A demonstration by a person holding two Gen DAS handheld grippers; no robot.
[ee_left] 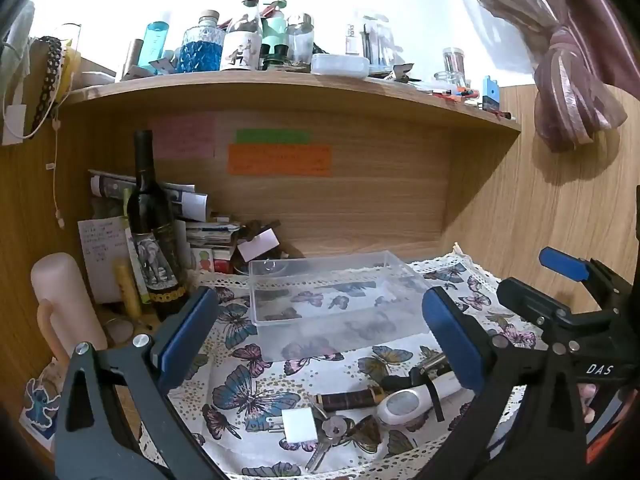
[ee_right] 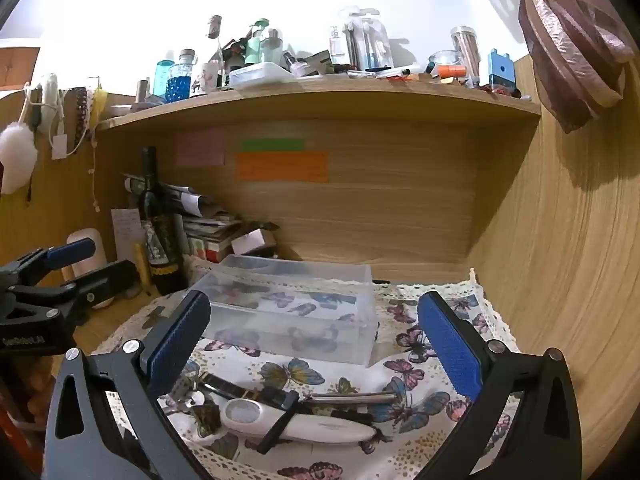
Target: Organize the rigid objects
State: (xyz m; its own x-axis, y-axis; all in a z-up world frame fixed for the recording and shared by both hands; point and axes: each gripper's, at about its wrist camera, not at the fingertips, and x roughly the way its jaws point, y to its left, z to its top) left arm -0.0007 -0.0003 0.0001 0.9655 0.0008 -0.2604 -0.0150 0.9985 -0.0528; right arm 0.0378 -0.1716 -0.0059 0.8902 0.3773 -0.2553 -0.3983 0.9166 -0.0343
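A: How do the two grippers stand?

B: The left gripper [ee_left: 320, 336] has its blue pads spread wide with nothing between them, hovering above the butterfly-print cloth [ee_left: 248, 384] on the tabletop. The right gripper [ee_right: 316, 344] is spread just as wide, also holding nothing.

A: Where are the things to sort?

B: They lie bunched on the cloth, near the front edge. In the left view, a white plug adapter [ee_left: 299, 424] touches a bunch of keys [ee_left: 330, 436]; just beside them lie a dark brown pen-like tube with gold bands [ee_left: 352, 398] and a white handheld magnifier [ee_left: 404, 404] with a black strap across it. In the right view the magnifier [ee_right: 280, 420] sits low between the pads, with a slim metal clip [ee_right: 352, 398] just behind it.

A: And the container?

B: A clear plastic box [ee_left: 336, 296], open on top, stands on the cloth behind the items, apart from them. A dark wine bottle [ee_left: 154, 232] stands upright to its left, off the cloth.
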